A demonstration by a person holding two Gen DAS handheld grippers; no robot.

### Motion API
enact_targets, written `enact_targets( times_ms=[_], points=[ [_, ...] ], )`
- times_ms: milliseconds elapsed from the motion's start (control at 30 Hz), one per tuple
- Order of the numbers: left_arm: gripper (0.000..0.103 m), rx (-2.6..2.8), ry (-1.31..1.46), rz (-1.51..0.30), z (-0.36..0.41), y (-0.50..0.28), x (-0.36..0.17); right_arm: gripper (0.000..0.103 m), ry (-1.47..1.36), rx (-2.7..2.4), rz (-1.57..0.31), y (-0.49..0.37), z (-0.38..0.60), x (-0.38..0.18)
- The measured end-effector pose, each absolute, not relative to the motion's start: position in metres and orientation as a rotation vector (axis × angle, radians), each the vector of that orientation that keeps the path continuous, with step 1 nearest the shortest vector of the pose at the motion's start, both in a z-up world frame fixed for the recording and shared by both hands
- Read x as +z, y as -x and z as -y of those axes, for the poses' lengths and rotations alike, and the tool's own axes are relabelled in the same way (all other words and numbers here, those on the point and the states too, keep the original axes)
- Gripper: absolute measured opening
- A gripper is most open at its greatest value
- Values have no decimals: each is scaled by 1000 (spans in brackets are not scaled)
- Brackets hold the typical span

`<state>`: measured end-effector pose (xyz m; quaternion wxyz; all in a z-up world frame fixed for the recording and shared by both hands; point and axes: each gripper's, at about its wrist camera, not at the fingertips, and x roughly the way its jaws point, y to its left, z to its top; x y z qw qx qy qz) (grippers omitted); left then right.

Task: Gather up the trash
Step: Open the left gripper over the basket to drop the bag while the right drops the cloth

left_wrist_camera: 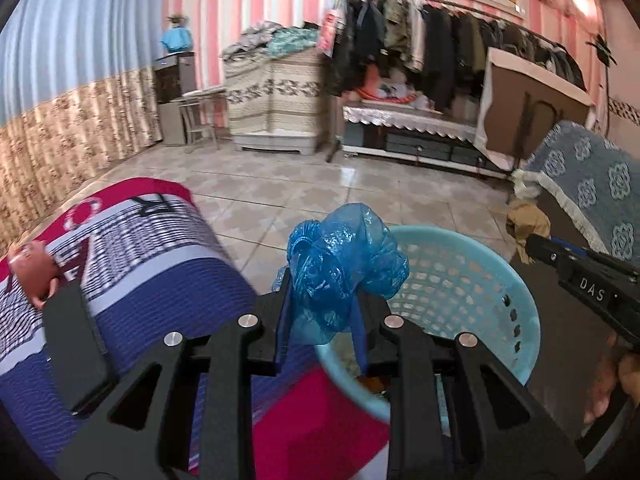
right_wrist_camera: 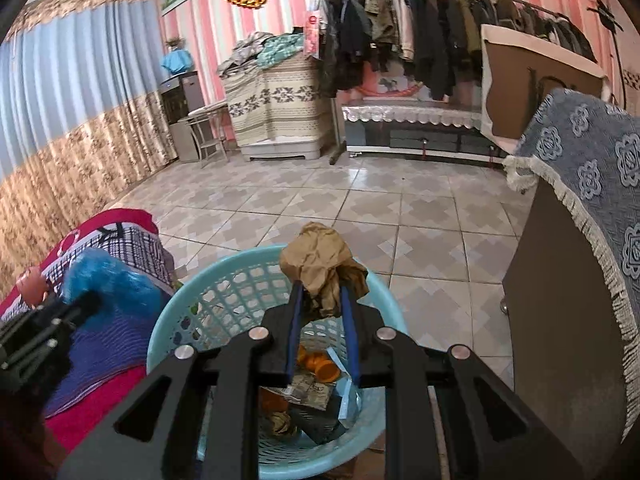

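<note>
The laundry basket (right_wrist_camera: pixel 224 292) stands on the tiled floor (right_wrist_camera: pixel 360 208) between the bed (right_wrist_camera: pixel 132 328) on its left and a cloth-draped cabinet (right_wrist_camera: pixel 560 280) on its right, with loose trash (right_wrist_camera: pixel 316 392) lying inside it. The right gripper (right_wrist_camera: pixel 320 288) holds a crumpled paper wad (right_wrist_camera: pixel 320 264) over the basket, while the left gripper (left_wrist_camera: pixel 320 292) holds a crumpled plastic bag (left_wrist_camera: pixel 344 264) at the basket's left rim, beside the bed. Behind, across the floor, a clothes rack (right_wrist_camera: pixel 420 28) stands against the far wall above a low cabinet (right_wrist_camera: pixel 416 128), with a covered chest (right_wrist_camera: pixel 276 104) to its left and a curtain (right_wrist_camera: pixel 72 92) along the left wall.
</note>
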<state>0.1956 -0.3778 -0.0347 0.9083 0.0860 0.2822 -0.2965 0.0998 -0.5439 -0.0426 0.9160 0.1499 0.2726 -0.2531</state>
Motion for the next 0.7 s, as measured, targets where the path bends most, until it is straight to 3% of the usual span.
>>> enact_targets(
  times_ms=[133, 200, 267, 400, 467, 700],
  points=[
    [29, -648, -215, -574, 398, -191, -37, 19, -335, -527, -560, -98, 550, -44],
    [43, -653, -222, -582, 400, -190, -40, 19, -332, -522, -564, -100, 547, -44],
    [64, -656, -217, -587, 399, -189, -42, 19, -325, -521, -568, -102, 546, -44],
    [75, -593, -234, -565, 390, -189, -44, 19, -327, -518, -568, -103, 544, -44],
    [89, -542, -219, -554, 381, -190, -43, 19, -323, -517, -570, -103, 543, -45],
    [97, -429, -137, -542, 324, -202, -30, 20, -300, -484, -583, -113, 530, -47]
  ],
)
